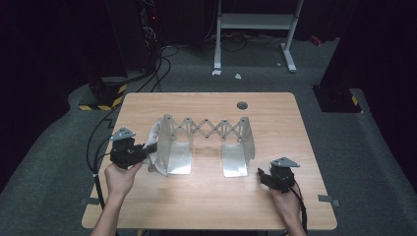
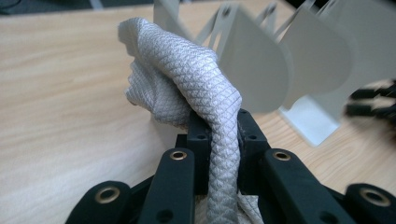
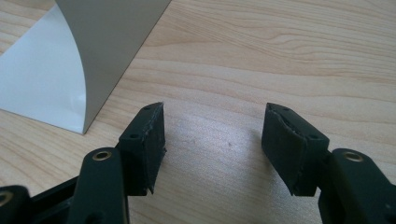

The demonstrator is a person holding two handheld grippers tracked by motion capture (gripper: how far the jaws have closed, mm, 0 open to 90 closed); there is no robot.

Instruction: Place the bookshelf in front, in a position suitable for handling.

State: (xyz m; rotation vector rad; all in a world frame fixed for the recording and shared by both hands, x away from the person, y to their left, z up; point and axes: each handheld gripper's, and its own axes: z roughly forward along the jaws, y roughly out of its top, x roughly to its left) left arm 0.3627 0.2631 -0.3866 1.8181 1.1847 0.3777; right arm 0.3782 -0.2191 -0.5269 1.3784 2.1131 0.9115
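Pinched between the left hand-held gripper (image 2: 219, 140) jaws, a white quilted cloth (image 2: 187, 79) bunches upward near the worktop (image 1: 206, 206) left edge; the right hand-held gripper (image 3: 212, 144) stands spread, empty.

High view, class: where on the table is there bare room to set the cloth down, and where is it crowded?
Free: the wide table strip between both hands, and the far edge behind the metal rack. Crowded: the rack's left end, where the left gripper holds the white cloth.
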